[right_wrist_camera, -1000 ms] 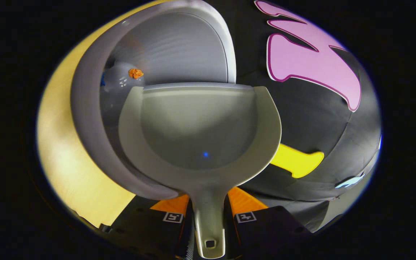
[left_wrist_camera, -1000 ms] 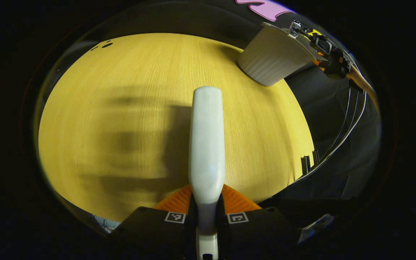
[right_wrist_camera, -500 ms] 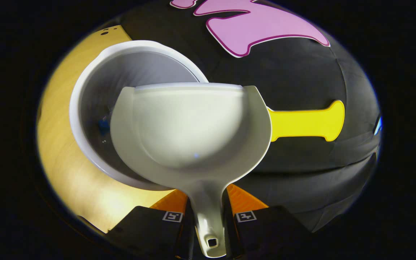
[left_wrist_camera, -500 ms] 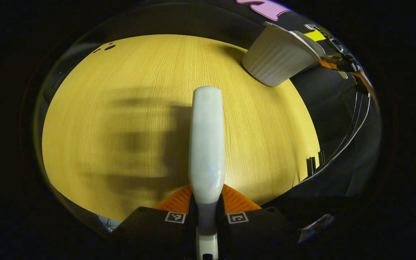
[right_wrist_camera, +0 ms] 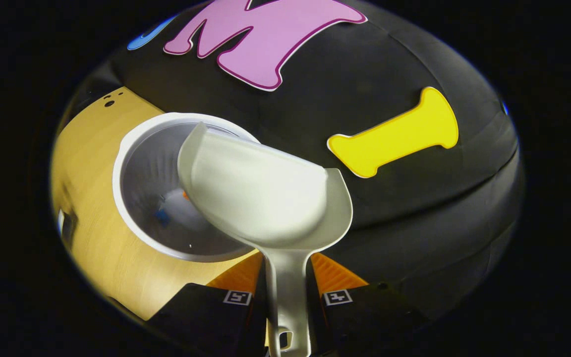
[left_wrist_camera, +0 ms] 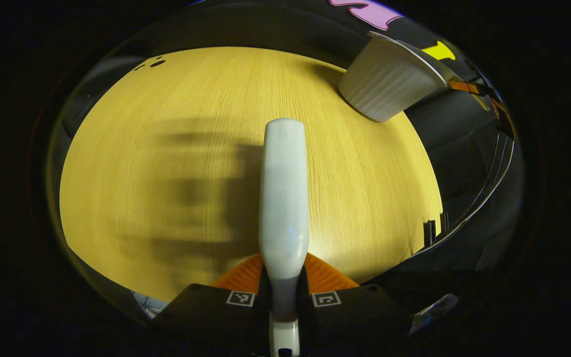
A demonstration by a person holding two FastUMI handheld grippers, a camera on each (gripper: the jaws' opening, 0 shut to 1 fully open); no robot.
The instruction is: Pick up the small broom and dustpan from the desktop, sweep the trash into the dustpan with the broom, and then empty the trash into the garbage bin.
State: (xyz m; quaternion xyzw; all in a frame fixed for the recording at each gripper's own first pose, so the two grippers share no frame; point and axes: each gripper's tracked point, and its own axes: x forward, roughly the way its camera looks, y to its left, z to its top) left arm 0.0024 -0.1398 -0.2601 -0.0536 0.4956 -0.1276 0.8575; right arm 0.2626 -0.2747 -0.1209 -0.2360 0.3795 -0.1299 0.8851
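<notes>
My right gripper [right_wrist_camera: 288, 292] clenches the stiff, light dustpan [right_wrist_camera: 260, 198] by its handle (centre frame) over the bin [right_wrist_camera: 142, 163]; my left gripper [left_wrist_camera: 283, 277] grasps the broom [left_wrist_camera: 283, 188] handle above the counter [left_wrist_camera: 166, 148].

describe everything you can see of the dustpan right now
The dustpan is a pale grey-white scoop that looks like smooth moulded plastic, with a shallow rounded bowl, a raised rim and a straight front lip. Its narrow handle has a hole at the end and is clamped between the right tongs. It is held in the air, rolled to one side, its front lip over the open mouth of the white garbage bin. The bowl looks empty. Nothing else appears to touch it.
</notes>
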